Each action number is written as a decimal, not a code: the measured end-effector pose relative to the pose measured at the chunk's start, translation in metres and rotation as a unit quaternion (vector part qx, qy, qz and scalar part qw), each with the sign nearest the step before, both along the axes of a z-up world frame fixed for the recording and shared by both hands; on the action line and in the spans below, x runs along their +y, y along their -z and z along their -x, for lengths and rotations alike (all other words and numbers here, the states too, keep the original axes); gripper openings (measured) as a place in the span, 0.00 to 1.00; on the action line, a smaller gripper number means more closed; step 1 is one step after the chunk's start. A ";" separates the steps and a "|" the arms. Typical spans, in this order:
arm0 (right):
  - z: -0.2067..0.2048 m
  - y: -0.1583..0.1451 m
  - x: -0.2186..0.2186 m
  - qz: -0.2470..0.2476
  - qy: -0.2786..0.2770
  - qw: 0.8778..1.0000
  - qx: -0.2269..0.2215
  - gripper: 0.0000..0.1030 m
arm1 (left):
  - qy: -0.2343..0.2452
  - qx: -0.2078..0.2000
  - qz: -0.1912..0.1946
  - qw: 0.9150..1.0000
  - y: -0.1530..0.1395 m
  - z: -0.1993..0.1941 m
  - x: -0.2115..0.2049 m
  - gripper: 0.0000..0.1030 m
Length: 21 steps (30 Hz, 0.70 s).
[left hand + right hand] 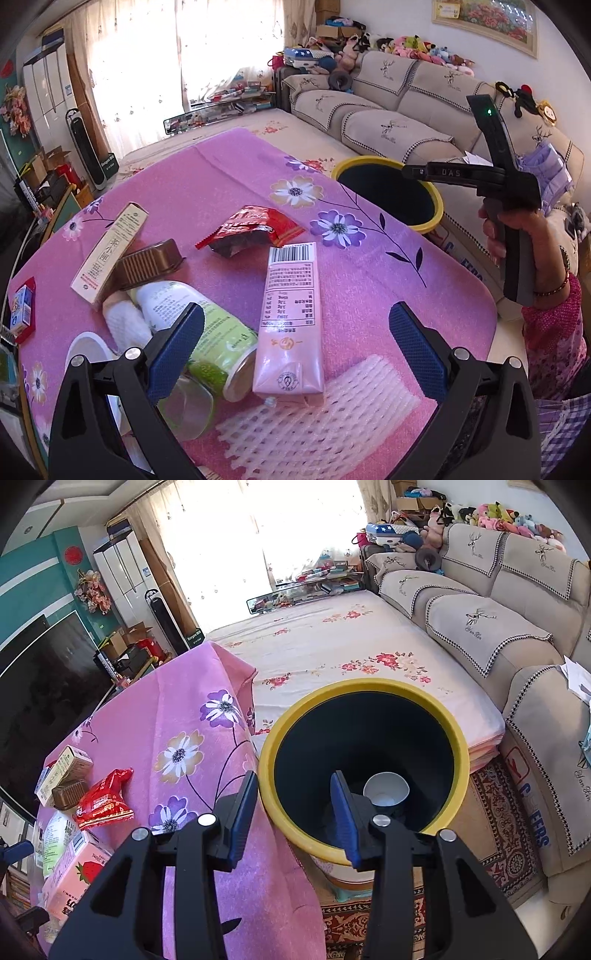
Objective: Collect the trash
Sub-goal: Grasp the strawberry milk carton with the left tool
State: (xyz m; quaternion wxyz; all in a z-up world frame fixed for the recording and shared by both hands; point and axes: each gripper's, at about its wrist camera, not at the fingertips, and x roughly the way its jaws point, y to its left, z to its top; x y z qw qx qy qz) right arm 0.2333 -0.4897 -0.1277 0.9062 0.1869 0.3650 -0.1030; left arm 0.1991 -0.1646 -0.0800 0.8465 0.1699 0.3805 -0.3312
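L gripper [295, 343] gapes wide, empty, over the pink milk carton [290, 321] on the floral tablecloth [207, 177]. R gripper [293, 816] (parted, nothing held) hangs above the yellow-rimmed bin [364, 690] beside that cloth; paper cup [386, 788] lies inside.

Black claw [295, 350], blue pads [177, 350], silver screws

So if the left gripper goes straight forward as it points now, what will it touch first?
Most likely the pink carton, which lies on the table between the open jaws of the left gripper; the green can lies close beside it, so depth is uncertain.
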 end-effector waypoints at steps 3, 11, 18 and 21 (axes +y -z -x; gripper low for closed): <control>0.003 0.000 -0.002 -0.005 0.000 1.000 -0.005 0.38 | 0.006 0.013 -0.012 1.000 0.010 -0.007 -0.009 0.96; 0.006 0.003 -0.006 -0.014 -0.001 1.000 -0.009 0.40 | 0.009 0.054 -0.022 0.998 0.025 -0.026 -0.011 0.80; 0.007 0.007 -0.009 -0.021 -0.001 1.000 -0.009 0.41 | 0.006 0.074 -0.036 0.997 0.041 -0.036 -0.019 0.57; 0.008 0.008 -0.010 -0.024 -0.002 1.000 -0.009 0.41 | -0.003 0.077 -0.046 0.996 0.047 -0.039 -0.022 0.43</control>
